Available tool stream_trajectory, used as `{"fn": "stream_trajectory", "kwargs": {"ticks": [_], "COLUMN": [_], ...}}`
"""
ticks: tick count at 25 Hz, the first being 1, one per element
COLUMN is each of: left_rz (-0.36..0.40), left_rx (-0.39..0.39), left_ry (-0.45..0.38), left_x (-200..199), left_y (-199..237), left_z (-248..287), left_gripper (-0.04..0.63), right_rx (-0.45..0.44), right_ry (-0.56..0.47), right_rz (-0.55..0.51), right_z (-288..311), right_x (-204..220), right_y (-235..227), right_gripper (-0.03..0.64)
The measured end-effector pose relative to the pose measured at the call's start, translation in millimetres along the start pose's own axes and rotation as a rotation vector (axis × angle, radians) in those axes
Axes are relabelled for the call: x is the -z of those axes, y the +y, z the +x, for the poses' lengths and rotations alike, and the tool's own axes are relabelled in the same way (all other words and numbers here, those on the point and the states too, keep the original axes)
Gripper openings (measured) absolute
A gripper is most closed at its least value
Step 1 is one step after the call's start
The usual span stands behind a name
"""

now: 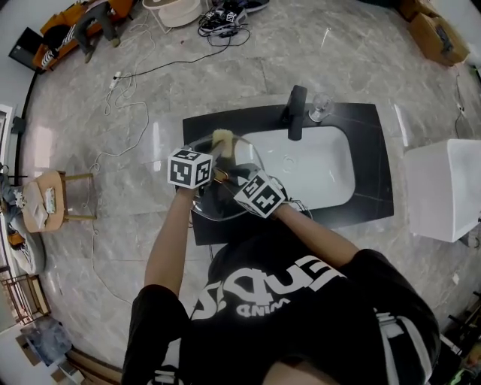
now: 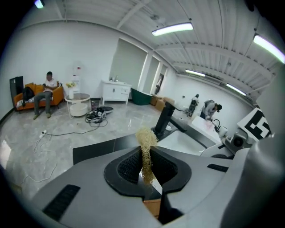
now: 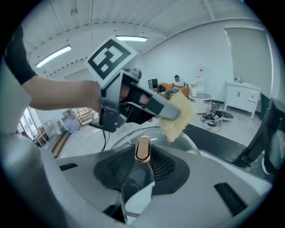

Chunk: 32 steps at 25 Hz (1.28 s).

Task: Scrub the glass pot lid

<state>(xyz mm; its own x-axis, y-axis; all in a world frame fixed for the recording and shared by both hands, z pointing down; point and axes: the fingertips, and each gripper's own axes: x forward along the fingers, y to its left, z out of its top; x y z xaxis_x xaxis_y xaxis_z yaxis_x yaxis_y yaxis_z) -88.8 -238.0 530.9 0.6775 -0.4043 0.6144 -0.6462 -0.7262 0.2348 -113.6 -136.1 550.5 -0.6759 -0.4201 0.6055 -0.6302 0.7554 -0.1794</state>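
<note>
- The left gripper, pressed together on a tuft of yellow fibre scrubber, reaches in from the left, pointing down over the far rim of the glass pot lid. Whether the scrubber touches the glass cannot be told.
- The lid lies between the two grippers, tilted above the left end of the counter and overlapping the left edge of the sink.
- The right gripper pinches the lid by its copper-coloured knob. The glass spreads out ahead of its jaws, and the scrubber hangs just beyond the knob.
- The counter is black, with a white rectangular sink set into it. A black faucet stands at the sink's back edge, and a clear glass stands just to its right.
- The room has a grey marbled floor. An orange sofa stands at far left with a person seated on it. A small wooden table stands nearer, and a white cable trails toward the counter.
- A white cabinet stands to the right of the counter, with cardboard boxes beyond it.
</note>
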Motion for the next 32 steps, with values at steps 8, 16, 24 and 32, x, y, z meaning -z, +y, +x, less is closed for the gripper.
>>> {"fn": "stream_trajectory", "kwargs": {"ticks": [8, 16, 24, 32], "left_rz": [0.01, -0.008, -0.001, 0.011], "left_rx": [-0.083, -0.164, -0.311, -0.379], "left_ry": [-0.163, -0.328, -0.449, -0.561], "left_x": [-10.7, -10.2, 11.8, 21.8], "left_y": [-35.7, -69.2, -72.5, -78.6], "left_z": [-63.4, -118.9, -157.4, -160.6], "left_gripper": [0.049, 0.049, 0.049, 0.049], "right_rx": [0.098, 0.117, 0.164, 0.209], "right_ry": [-0.156, -0.278, -0.382, -0.452], "right_rz": [0.016, 0.051, 0.094, 0.098], "right_z": [-55.3, -108.6, -139.7, -152.7], "right_x": [-26.6, -39.0, -26.4, -18.9], "right_y": [-17.8, -14.3, -20.8, -34.4], "right_gripper": [0.012, 0.012, 0.012, 0.014]}}
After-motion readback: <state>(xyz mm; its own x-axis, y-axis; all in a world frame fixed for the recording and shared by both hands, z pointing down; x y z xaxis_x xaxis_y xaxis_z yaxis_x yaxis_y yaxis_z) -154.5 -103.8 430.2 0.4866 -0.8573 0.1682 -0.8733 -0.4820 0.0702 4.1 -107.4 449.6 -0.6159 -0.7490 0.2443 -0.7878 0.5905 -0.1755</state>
